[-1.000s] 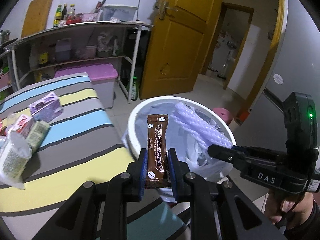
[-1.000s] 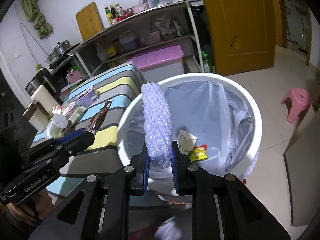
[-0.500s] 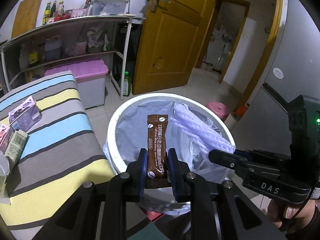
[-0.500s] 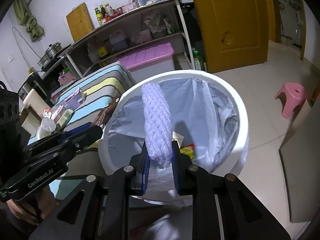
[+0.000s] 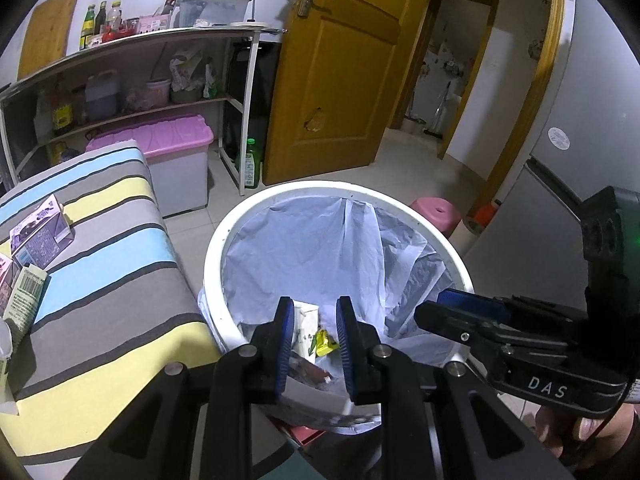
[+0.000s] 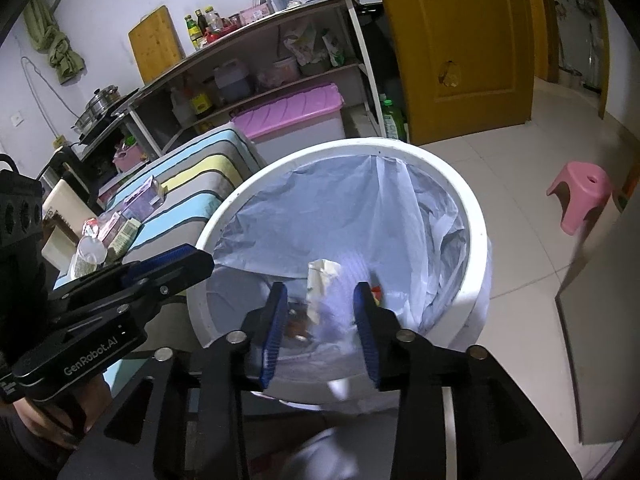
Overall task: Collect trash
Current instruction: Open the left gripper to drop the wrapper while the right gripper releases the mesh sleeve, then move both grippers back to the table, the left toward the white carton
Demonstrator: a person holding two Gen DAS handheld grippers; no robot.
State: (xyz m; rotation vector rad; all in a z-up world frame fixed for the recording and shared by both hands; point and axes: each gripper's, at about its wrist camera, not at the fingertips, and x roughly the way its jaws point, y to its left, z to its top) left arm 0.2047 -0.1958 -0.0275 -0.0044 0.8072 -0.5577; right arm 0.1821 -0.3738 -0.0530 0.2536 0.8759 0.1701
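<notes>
A white round bin (image 5: 224, 240) (image 6: 476, 240) with a pale blue liner stands beside the striped table. My left gripper (image 5: 315, 344) is open and empty above its near rim. My right gripper (image 6: 323, 328) is open and empty over the bin too. Inside lie a white carton (image 5: 306, 316) (image 6: 320, 276), a yellow wrapper (image 5: 326, 344) and the brown coffee sachet (image 5: 308, 370). A pale purple blur (image 6: 340, 300) between my right fingers looks like the foam net falling. Each gripper shows in the other's view: the right one (image 5: 452, 312), the left one (image 6: 176, 264).
The striped table (image 5: 100, 280) on the left carries cartons (image 5: 40, 232) and a plastic cup (image 6: 90, 252). Behind are a shelf rack (image 5: 132, 76), a pink-lidded box (image 5: 160, 148), a yellow door (image 5: 332, 80) and a pink stool (image 6: 580, 196).
Both grippers opened over the bin. The brown sachet dropped from the left one and the purple foam net from the right one into the bin.
</notes>
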